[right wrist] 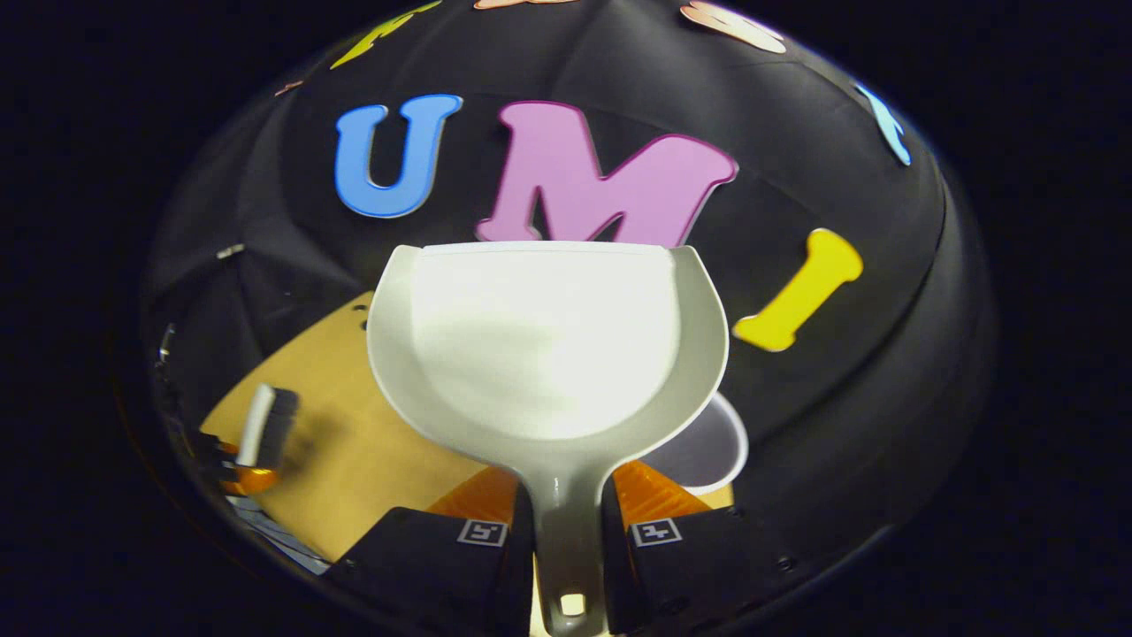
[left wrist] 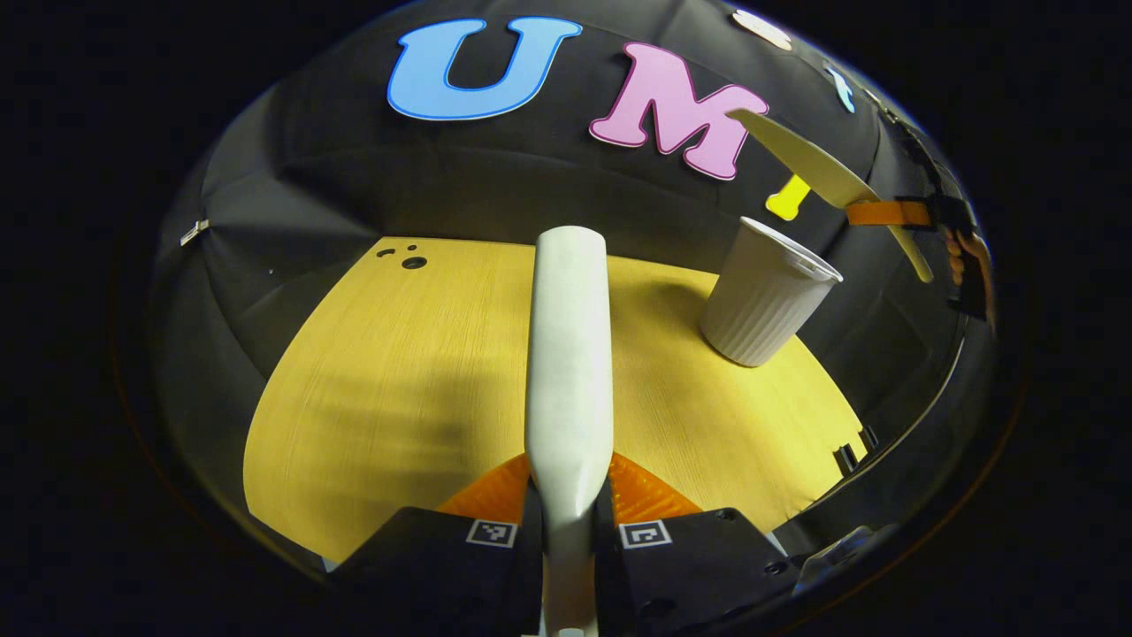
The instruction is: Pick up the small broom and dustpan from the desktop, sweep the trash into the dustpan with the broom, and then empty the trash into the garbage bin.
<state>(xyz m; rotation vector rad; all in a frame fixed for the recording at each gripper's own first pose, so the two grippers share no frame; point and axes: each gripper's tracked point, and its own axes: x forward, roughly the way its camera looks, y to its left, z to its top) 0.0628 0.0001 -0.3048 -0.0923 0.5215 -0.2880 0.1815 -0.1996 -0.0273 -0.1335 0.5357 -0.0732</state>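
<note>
My left gripper [left wrist: 569, 495] is shut on the small broom [left wrist: 567, 354], whose white back runs straight ahead over the yellow wooden desktop [left wrist: 398, 380]. A white ribbed cup, the garbage bin [left wrist: 765, 292], stands at the desk's far right. Above it hangs the pale dustpan [left wrist: 818, 164], held by the other gripper [left wrist: 893, 213]. In the right gripper view my right gripper [right wrist: 559, 509] is shut on the handle of the dustpan [right wrist: 548, 345]. The pan's inside looks bare white. The bin's rim [right wrist: 712, 451] peeks out just below the pan. The broom [right wrist: 265, 425] shows far left, dark bristles down.
Small round holes [left wrist: 409, 258] mark the desktop's far left corner. The desk's right edge [left wrist: 845, 442] carries a notch. The black cloth wall stands close behind the desk.
</note>
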